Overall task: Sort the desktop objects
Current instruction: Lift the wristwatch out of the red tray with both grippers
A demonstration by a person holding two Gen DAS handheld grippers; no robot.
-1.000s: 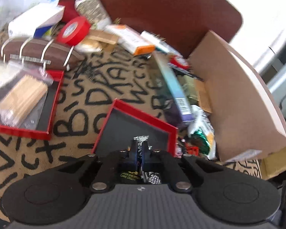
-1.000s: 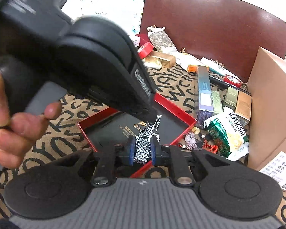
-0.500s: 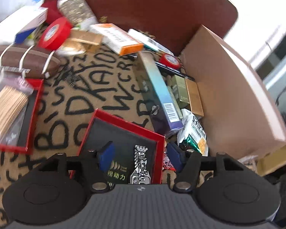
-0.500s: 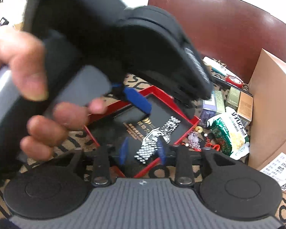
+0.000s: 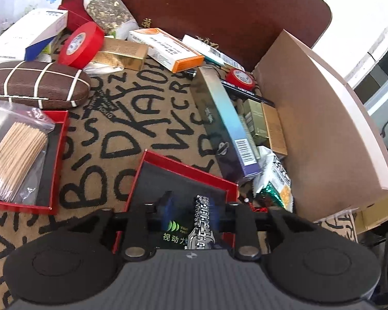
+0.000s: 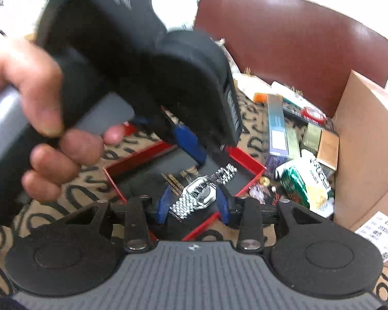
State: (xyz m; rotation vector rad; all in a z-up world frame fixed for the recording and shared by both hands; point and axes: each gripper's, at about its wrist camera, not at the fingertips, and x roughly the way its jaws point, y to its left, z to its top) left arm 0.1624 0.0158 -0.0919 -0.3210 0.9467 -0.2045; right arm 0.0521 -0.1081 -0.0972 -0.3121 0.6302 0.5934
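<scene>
A silver metal watch lies flat inside a shallow red box with a dark lining. My right gripper is open, its blue pads on either side of the watch and apart from it. My left gripper is open too, held just above the same red box, with the watch band showing between its fingers. In the right wrist view the left gripper and the hand holding it fill the upper left.
A second red box with a bag of toothpicks lies left. A brown glasses case, red tape roll, several small boxes and a long blue box lie behind. A cardboard box wall stands right; a green snack packet lies beside it.
My right gripper let go of the watch and opened; the watch now lies in the red box. My left gripper opened and lifted back a little.
</scene>
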